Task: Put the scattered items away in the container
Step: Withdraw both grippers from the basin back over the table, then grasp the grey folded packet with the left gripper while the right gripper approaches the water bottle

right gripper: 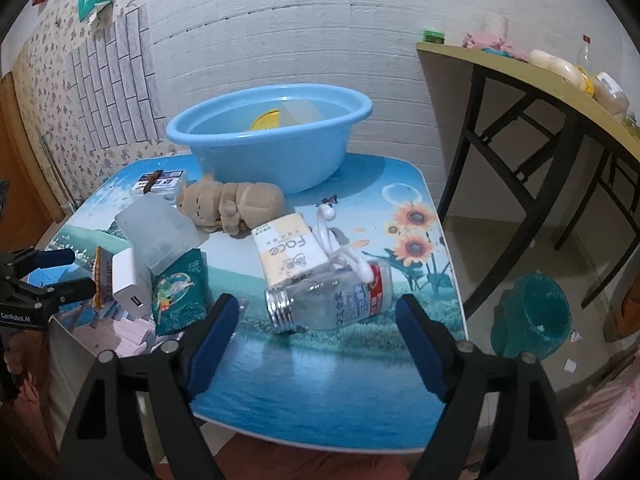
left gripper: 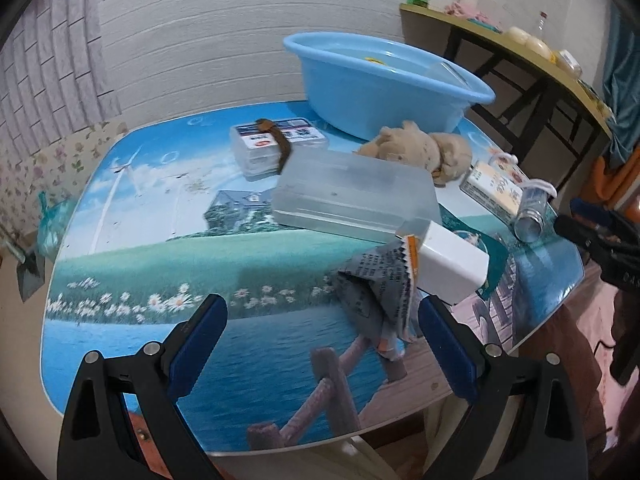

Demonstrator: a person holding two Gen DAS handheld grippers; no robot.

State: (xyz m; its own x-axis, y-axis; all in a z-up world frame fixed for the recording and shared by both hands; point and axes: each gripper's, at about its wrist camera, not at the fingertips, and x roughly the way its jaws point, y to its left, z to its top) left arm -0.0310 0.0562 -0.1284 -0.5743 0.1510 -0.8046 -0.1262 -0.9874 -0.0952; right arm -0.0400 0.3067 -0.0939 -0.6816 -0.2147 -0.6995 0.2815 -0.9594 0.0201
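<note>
The left gripper stands with jaws spread wide and nothing between the pads, above the near part of the table; a crumpled grey wrapper lies just inside its right finger, not gripped, with a white charger block touching the wrapper's far side; the table's left half is bare as far as a banded card box; past the wrapper a frosted plastic case lies tilted, then a plush bear, then the blue basin at the far edge by the wall; a yellow item and a pale flat piece already rest inside the basin. The right gripper is released, jaws wide; a clear bottle lies on its side just beyond the fingertips, mouth toward the left finger, untouched; a tissue pack and a white hook lie against it; a green sachet lies left of it; the table's right margin is bare to its edge.
</note>
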